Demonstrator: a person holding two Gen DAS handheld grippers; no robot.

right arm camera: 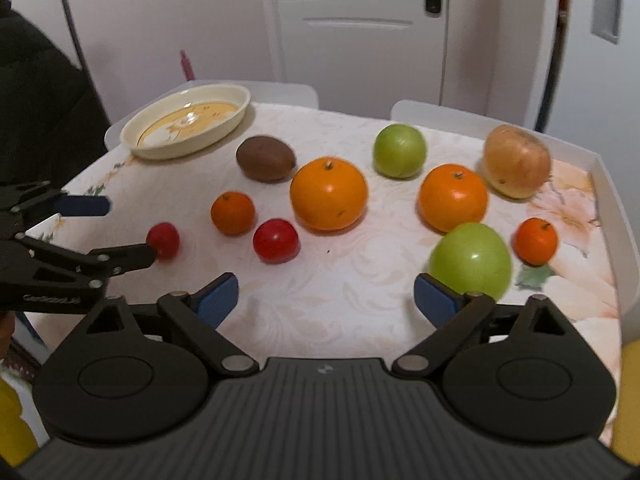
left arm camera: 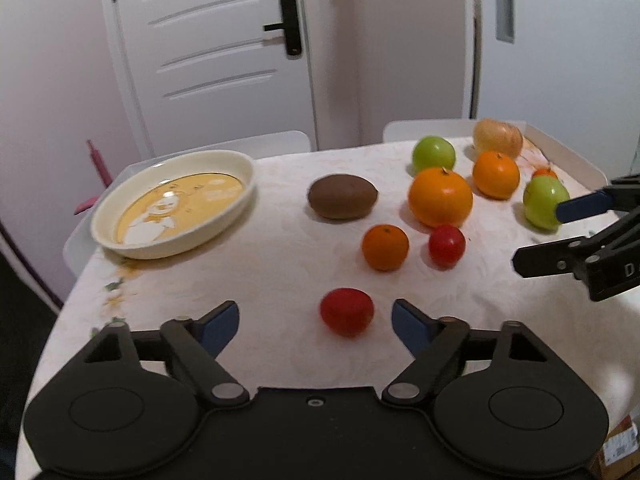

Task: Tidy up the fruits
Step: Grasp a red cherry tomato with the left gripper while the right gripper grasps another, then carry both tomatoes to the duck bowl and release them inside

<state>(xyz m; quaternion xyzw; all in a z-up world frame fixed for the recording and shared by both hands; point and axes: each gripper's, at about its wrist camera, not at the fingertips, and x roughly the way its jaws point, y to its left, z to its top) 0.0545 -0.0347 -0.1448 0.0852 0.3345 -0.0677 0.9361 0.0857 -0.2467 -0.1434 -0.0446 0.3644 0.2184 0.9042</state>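
Observation:
My left gripper [left arm camera: 316, 320] is open, its jaws on either side of a small red fruit [left arm camera: 346, 317] on the tablecloth; this gripper also shows in the right wrist view [right arm camera: 120, 232] beside that fruit [right arm camera: 163, 240]. My right gripper [right arm camera: 326, 300] is open and empty, with a green apple [right arm camera: 472, 260] by its right finger; it also shows in the left wrist view [left arm camera: 540, 236]. An empty cream plate [left arm camera: 120, 236] stands at the far left. A kiwi [left arm camera: 342, 196], oranges [left arm camera: 440, 197], a second red fruit [left arm camera: 447, 245] and another green apple [left arm camera: 433, 155] lie between.
A pale apple [right arm camera: 516, 160] and a small orange [right arm camera: 535, 241] lie at the right by the raised white table rim [right arm camera: 612, 200]. White chair backs [right arm camera: 288, 92] stand behind the table. A door [left arm camera: 208, 52] is beyond. A person in dark clothing [right arm camera: 36, 100] is at the left.

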